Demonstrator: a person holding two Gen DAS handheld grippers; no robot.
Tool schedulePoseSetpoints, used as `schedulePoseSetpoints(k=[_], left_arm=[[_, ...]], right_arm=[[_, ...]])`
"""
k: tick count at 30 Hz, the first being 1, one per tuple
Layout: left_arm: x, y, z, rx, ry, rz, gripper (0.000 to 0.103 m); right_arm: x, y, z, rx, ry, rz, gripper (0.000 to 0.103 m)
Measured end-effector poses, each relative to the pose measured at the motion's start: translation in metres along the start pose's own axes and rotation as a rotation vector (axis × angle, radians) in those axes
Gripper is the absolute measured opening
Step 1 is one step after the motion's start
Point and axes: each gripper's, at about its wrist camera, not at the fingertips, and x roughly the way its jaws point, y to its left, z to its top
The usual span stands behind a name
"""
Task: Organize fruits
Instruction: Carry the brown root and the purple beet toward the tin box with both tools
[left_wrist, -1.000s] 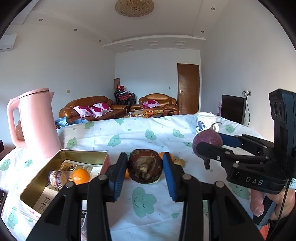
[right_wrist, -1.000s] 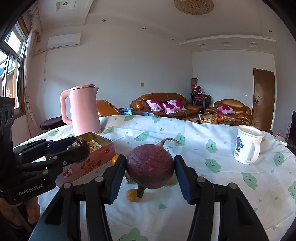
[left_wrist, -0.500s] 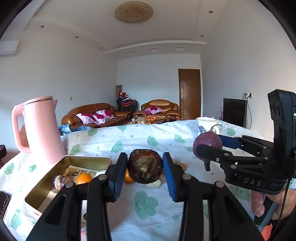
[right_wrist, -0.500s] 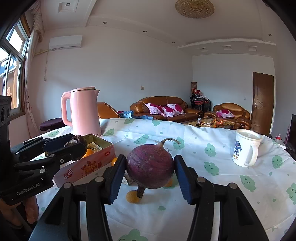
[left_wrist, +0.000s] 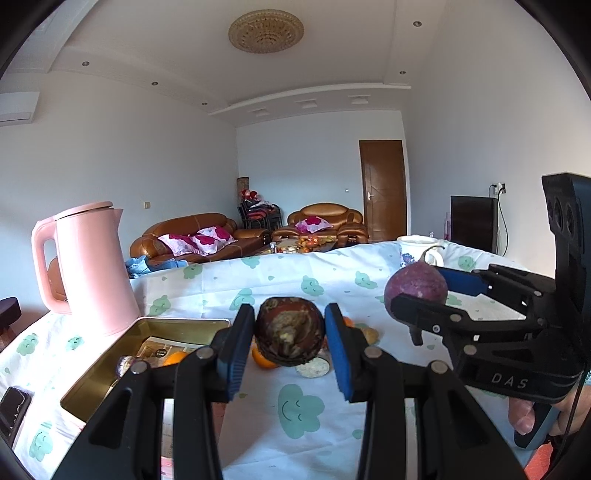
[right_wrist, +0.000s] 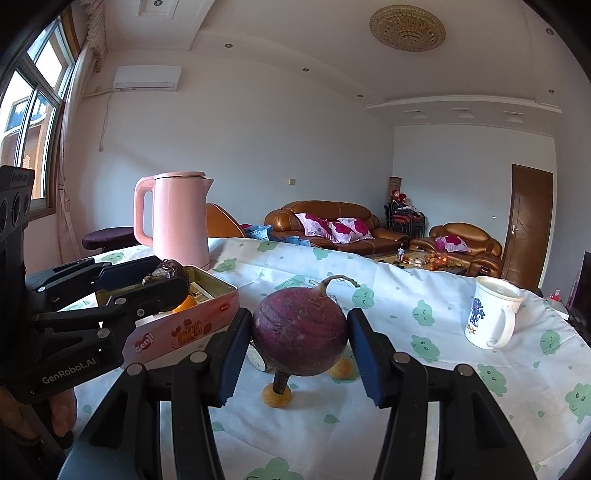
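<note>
We carry 2 items: left gripper (left_wrist: 290, 338) clamps a dark fruit (left_wrist: 290, 332), right gripper (right_wrist: 300, 338) a beet (right_wrist: 300, 330); next, lower both into the tin (left_wrist: 110, 365).

Dark brown round fruit (left_wrist: 290, 334) and purple, stemmed round one (right_wrist: 301, 330), both aloft above the table.
</note>
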Motion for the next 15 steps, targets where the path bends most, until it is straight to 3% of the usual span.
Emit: schedulePoseSetpoints(k=[8,15], left_arm=[[0.0,0.013,0.002,-0.017,0.023,0.022,0.041],[0.002,0.035,0.003,-0.043,0.047,0.067,0.041]], right_arm=[[0.012,0.004,0.004,0.017,0.028,0.055,0.055],[0.02,-0.001,0.03,0.044,0.018,0.103,0.055]])
